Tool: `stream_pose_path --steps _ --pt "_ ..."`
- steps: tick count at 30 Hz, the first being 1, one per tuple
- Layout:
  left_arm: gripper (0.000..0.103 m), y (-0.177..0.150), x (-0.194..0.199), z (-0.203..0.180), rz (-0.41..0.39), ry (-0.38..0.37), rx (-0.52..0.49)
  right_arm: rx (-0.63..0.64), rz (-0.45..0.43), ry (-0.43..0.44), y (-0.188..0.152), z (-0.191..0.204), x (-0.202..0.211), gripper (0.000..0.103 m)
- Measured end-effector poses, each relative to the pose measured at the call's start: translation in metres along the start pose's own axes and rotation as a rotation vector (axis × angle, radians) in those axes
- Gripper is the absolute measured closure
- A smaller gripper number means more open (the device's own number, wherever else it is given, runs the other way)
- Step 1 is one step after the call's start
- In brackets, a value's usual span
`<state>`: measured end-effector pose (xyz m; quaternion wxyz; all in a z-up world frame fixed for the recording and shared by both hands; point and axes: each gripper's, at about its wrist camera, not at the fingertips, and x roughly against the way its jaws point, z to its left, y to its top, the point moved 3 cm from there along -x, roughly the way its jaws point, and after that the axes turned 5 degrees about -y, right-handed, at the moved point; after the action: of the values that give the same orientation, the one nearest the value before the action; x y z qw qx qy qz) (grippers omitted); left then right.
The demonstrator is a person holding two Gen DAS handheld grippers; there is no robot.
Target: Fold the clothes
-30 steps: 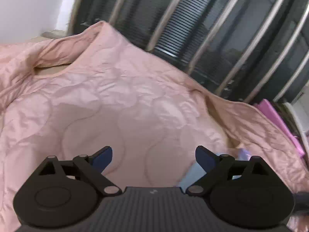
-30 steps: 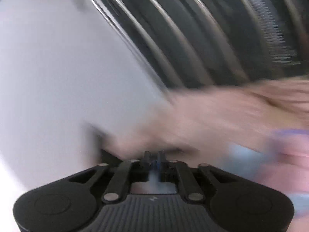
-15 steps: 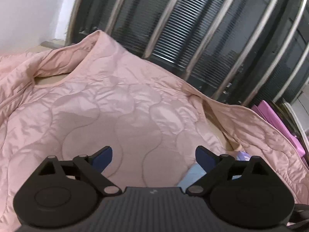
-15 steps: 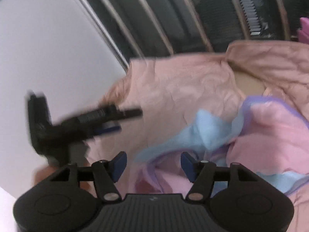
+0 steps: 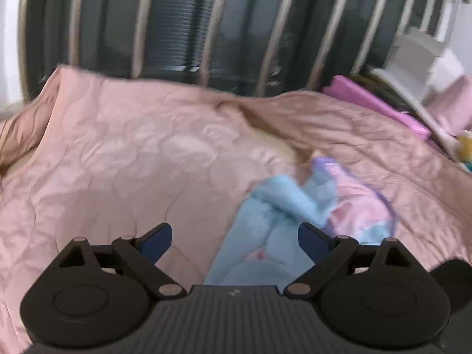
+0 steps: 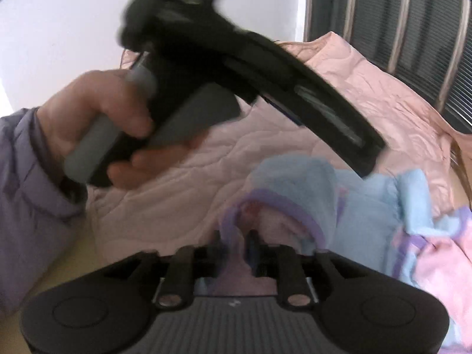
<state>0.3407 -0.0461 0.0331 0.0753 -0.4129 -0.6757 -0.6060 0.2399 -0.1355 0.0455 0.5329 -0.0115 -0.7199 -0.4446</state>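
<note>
A crumpled fleece garment (image 5: 298,206), light blue and pink with purple trim, lies on the pink quilt (image 5: 132,159). My left gripper (image 5: 234,240) is open just above the garment's blue near end, holding nothing. In the right wrist view the garment (image 6: 348,203) lies in front of my right gripper (image 6: 236,250), whose fingers are closed on its purple-trimmed edge (image 6: 233,221). The left gripper's black body (image 6: 265,67), held in a hand, crosses above the garment in that view.
Dark window with metal bars (image 5: 206,29) runs behind the bed. Magenta folded items (image 5: 374,103) and a white shelf (image 5: 421,59) stand at the right. A white wall (image 6: 59,29) is on the left. The person's purple sleeve (image 6: 26,206) is at the left.
My right gripper has gone from open to closed on the garment's trimmed edge. My left gripper has swung right, bringing the garment into its view, and stays open.
</note>
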Motion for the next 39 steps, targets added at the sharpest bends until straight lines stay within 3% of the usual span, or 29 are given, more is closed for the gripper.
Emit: stream_pose_path --steps 2,3,5,8,11,13,17,20,21,22,23,24,29,31,33,35,36,37,38,39 --pt "0.009 0.003 0.007 -0.005 -0.021 -0.015 -0.015 -0.005 -0.035 -0.002 -0.005 -0.006 0.010 0.046" --pt "0.009 0.004 0.008 -0.007 -0.024 -0.011 -0.016 -0.011 -0.056 -0.005 -0.007 -0.009 0.016 0.043" --pt "0.009 0.005 0.008 -0.012 -0.022 0.000 -0.031 -0.046 -0.075 -0.027 -0.008 -0.023 0.018 0.042" --pt "0.009 0.005 0.011 -0.024 -0.016 0.073 -0.108 -0.094 -0.016 -0.090 -0.014 -0.039 0.008 0.042" --pt "0.009 0.002 0.029 -0.043 -0.061 0.227 -0.215 -0.109 0.040 -0.131 -0.023 -0.049 0.002 0.042" --pt "0.010 -0.006 0.037 -0.058 -0.056 0.229 -0.342 -0.136 0.022 -0.132 -0.027 -0.055 0.007 0.042" --pt "0.014 -0.026 0.032 -0.102 -0.009 0.192 -0.690 -0.137 -0.001 -0.153 -0.027 -0.051 0.012 0.042" --pt "0.024 -0.042 0.007 -0.117 0.134 0.276 -0.881 -0.097 0.025 -0.160 -0.028 -0.041 0.008 0.042" --pt "0.034 -0.042 0.001 -0.113 0.183 0.307 -0.876 -0.085 0.037 -0.166 -0.031 -0.037 0.007 0.042" --pt "0.058 -0.038 0.000 -0.107 0.198 0.309 -0.831 -0.084 0.040 -0.165 -0.032 -0.036 0.007 0.042" --pt "0.074 -0.035 -0.001 -0.102 0.214 0.311 -0.785 -0.090 0.038 -0.164 -0.031 -0.039 0.007 0.042" --pt "0.101 -0.031 0.000 -0.095 0.216 0.313 -0.733 -0.095 0.035 -0.164 -0.030 -0.041 0.007 0.042" --pt "0.102 -0.003 0.053 -0.048 -0.028 0.335 -0.336 -0.089 -0.011 -0.143 -0.026 -0.035 0.016 0.042" --pt "0.102 -0.006 0.070 -0.031 -0.070 0.292 -0.229 -0.069 -0.029 -0.115 -0.022 -0.031 0.014 0.042" --pt "0.101 -0.016 0.073 -0.030 -0.053 0.236 -0.260 -0.043 -0.031 -0.083 -0.020 -0.025 0.010 0.042" --pt "0.088 -0.024 0.071 -0.047 -0.029 0.205 -0.358 -0.037 -0.001 -0.076 -0.019 -0.020 0.002 0.042" --pt "0.059 -0.027 0.063 -0.057 -0.003 0.184 -0.416 -0.050 0.019 -0.073 -0.021 -0.022 -0.004 0.046" --pt "0.043 -0.030 0.055 -0.067 0.023 0.162 -0.474 -0.072 0.044 -0.069 -0.025 -0.026 -0.008 0.049" --pt "0.029 -0.034 0.047 -0.077 0.048 0.141 -0.532 -0.093 0.062 -0.064 -0.029 -0.030 -0.011 0.054" --pt "0.029 -0.037 0.039 -0.087 0.074 0.119 -0.590 -0.106 0.056 -0.063 -0.030 -0.033 -0.007 0.075"
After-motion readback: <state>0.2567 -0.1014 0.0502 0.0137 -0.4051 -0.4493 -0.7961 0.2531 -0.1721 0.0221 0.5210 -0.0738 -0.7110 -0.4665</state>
